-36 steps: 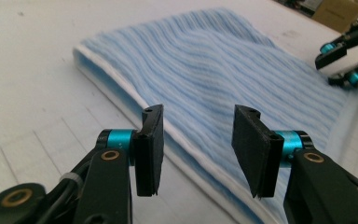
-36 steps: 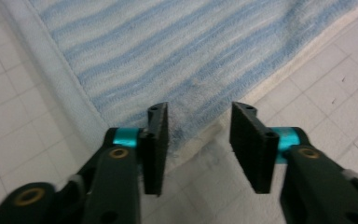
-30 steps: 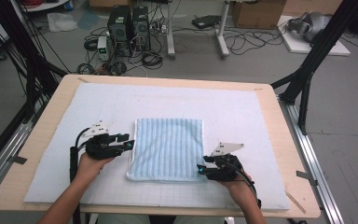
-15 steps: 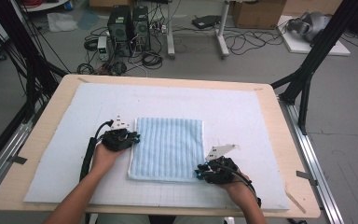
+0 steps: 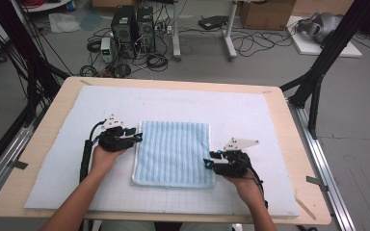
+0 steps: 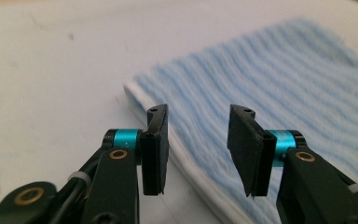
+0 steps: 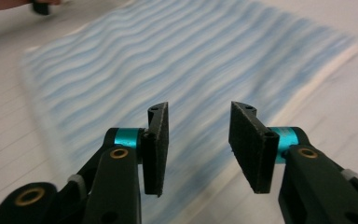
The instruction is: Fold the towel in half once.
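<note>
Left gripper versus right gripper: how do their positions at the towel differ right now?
The left gripper sits at the towel's left edge, toward its far corner; the right gripper sits at the right edge, near the front corner. In the left gripper view the jaws hang over the white hem; in the right gripper view they hang over the striped surface. Both are open with nothing between the pads, jaws having just been opening.

A folded towel (image 5: 173, 153) lay flat on the mat (image 5: 250, 115) between the two grippers. The left gripper (image 5: 136, 138) sat just off its left edge, toward the far corner. The right gripper (image 5: 208, 162) sat at its near right corner, perhaps over the hem. Computer towers (image 5: 134, 24) stood on the floor beyond the table (image 5: 53, 106).
</note>
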Tool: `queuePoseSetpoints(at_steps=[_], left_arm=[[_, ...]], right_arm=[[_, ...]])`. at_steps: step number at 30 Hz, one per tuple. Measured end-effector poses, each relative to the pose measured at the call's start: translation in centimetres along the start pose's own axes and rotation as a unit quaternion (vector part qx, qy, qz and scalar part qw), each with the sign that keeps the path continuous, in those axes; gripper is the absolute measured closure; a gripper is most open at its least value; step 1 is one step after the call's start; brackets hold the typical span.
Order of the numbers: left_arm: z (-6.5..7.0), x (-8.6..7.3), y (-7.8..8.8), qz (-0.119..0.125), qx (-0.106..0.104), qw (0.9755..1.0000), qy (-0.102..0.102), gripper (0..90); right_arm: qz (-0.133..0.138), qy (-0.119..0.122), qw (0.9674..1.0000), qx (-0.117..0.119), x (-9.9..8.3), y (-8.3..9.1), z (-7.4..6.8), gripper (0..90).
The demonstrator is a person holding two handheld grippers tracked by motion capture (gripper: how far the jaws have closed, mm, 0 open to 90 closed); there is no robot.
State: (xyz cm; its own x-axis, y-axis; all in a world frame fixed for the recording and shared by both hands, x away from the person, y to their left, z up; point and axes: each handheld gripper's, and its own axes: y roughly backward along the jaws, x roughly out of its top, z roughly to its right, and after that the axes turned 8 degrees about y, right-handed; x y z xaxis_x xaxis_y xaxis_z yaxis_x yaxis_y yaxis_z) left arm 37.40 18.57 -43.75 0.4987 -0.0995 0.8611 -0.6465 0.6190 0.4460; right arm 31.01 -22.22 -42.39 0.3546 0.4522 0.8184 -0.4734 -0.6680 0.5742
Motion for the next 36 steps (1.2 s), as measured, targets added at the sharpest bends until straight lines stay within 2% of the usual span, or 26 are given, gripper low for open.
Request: queuePoseSetpoints(at_steps=[2, 4, 8, 11, 12, 15, 16, 18, 20, 21, 23, 26, 27, 29, 30, 32, 34, 36], left_arm=[[-0.2, 0.4, -0.4, -0.003, -0.005, 1.0000, 0.003, 58.5], [-0.5, 0.6, -0.9, -0.013, -0.008, 0.9998, 0.013, 61.0], [-0.9, 0.3, -2.2, -0.047, -0.005, 0.9986, 0.023, 67.4], [-0.9, 0.1, -2.8, -0.066, 0.007, 0.9976, 0.020, 68.0], [-0.8, 0.1, -2.9, -0.070, 0.012, 0.9973, 0.020, 67.9], [-0.7, 0.1, -3.1, -0.078, 0.024, 0.9966, 0.015, 67.2], [-0.6, 0.1, -3.1, -0.077, 0.025, 0.9966, 0.016, 67.1], [-0.6, 0.1, -3.0, -0.080, 0.025, 0.9964, 0.012, 66.4], [-0.8, 0.1, -2.9, -0.081, 0.028, 0.9962, 0.013, 59.9], [-1.0, 0.1, -2.7, -0.078, 0.021, 0.9965, 0.022, 57.2], [-1.3, 0.2, -2.0, -0.064, 0.006, 0.9976, 0.028, 56.1], [-1.4, 0.4, -0.7, -0.025, -0.020, 0.9989, 0.035, 52.3], [-1.5, 0.5, -0.3, -0.013, -0.024, 0.9990, 0.036, 49.5], [-1.5, 0.5, 0.5, 0.006, -0.046, 0.9978, 0.047, 43.1], [-1.5, 0.5, 0.8, 0.015, -0.051, 0.9973, 0.051, 40.5], [-1.5, 0.5, 1.5, 0.039, -0.057, 0.9963, 0.050, 32.9], [-1.5, 0.4, 2.1, 0.056, -0.058, 0.9951, 0.058, 27.3], [-1.5, 0.3, 2.4, 0.069, -0.051, 0.9947, 0.055, 19.3]], right_arm=[[-0.004, -0.004, 0.9995, -0.030, 0.7, -1.1, 1.2, 64.4], [-0.005, -0.017, 0.9988, -0.047, 1.3, -2.3, 2.5, 71.3], [-0.021, -0.038, 0.9968, -0.067, 2.4, -5.1, 4.8, 75.0], [-0.047, -0.042, 0.9950, -0.078, 2.6, -6.7, 5.6, 75.2], [-0.059, -0.038, 0.9938, -0.086, 2.6, -6.9, 5.7, 76.0], [-0.064, -0.038, 0.9916, -0.106, 2.4, -6.9, 6.0, 76.9], [-0.073, -0.033, 0.9893, -0.122, 2.4, -6.8, 6.1, 76.2], [-0.072, -0.043, 0.9884, -0.127, 2.3, -6.5, 6.3, 71.6], [-0.061, -0.052, 0.9891, -0.123, 2.1, -5.9, 6.4, 69.3], [-0.047, -0.053, 0.9900, -0.122, 2.1, -5.4, 6.3, 67.6], [-0.022, -0.054, 0.9911, -0.120, 1.9, -4.3, 6.2, 61.8], [-0.005, -0.056, 0.9897, -0.132, 1.6, -2.7, 5.9, 50.0], [-0.003, -0.060, 0.9890, -0.135, 1.4, -2.1, 5.8, 45.2], [0.004, -0.066, 0.9881, -0.139, 1.0, -1.2, 5.7, 38.3], [0.003, -0.063, 0.9881, -0.140, 0.7, -0.7, 5.6, 35.5], [0.001, -0.067, 0.9882, -0.138, 0.3, 0.0, 5.4, 27.3], [-0.005, -0.068, 0.9870, -0.145, 0.0, 0.5, 5.2, 19.5], [0.004, -0.060, 0.9863, -0.154, -0.3, 1.1, 5.0, 14.6]])
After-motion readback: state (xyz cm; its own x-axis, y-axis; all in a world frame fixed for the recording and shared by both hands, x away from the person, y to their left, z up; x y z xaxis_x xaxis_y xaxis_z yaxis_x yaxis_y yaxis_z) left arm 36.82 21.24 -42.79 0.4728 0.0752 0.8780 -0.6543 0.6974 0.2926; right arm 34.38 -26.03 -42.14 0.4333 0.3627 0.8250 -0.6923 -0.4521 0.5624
